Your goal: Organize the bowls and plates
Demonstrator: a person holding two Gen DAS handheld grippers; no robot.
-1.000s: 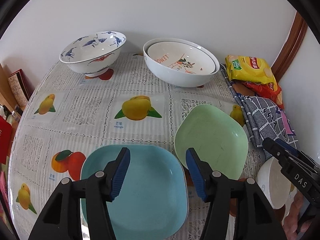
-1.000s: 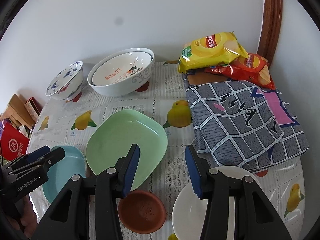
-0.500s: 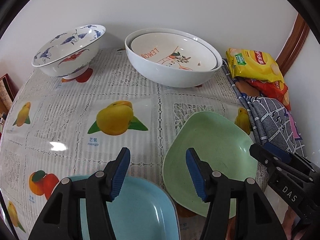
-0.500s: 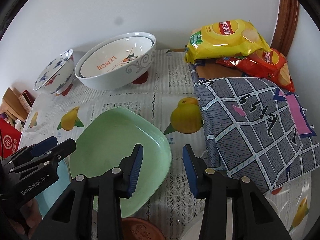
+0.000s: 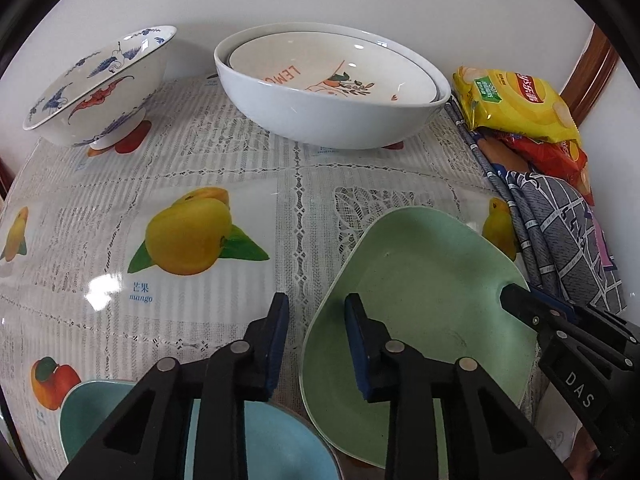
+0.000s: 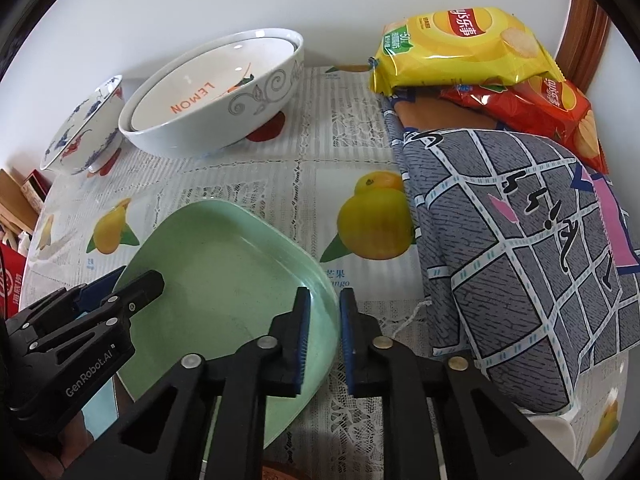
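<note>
a: where's the green plate (image 5: 432, 292) sitting?

b: lying on the fruit-print tablecloth (image 5: 200, 168), front centre, between both grippers. its left edge is overlapping the blue plate (image 5: 276, 444), which is sitting at the near left, mostly hidden under the left tool.

a: left gripper (image 5: 316, 336)?

b: pointing steeply down at the table. its jaws are straddling the green plate's left rim, one blue pad outside over the cloth, one inside over the plate floor. the jaws are closing, the rim is between them, but a gap is showing on both sides, so the pads aren't pressing yet.

a: right gripper (image 6: 324, 332)?

b: also tilting steeply down, sitting over the plate's right rim. jaws are closing here too, gap is narrow, rim edge is running between the pads. a thin sliver is showing each side, so i'm reading it as not clamped. in the left view its black body is coming in from the right over the same plate.

a: hands?

b: barely showing. only a bit of a hand (image 6: 72, 452) under the left tool, in the right view.

a: bowls?

b: the two nested white bowls (image 5: 328, 88), the inner one reading "lemon", are standing at the back centre. the blue-and-white footed bowl (image 5: 96, 88) is standing back left, apart from them. a white dish edge (image 6: 556, 440) is peeking out at the near right, just beside the grey checked cloth (image 6: 516, 256).

a: clutter?

b: a yellow chip bag (image 6: 460, 48) is lying on a red one (image 6: 548, 108), back right.
</note>
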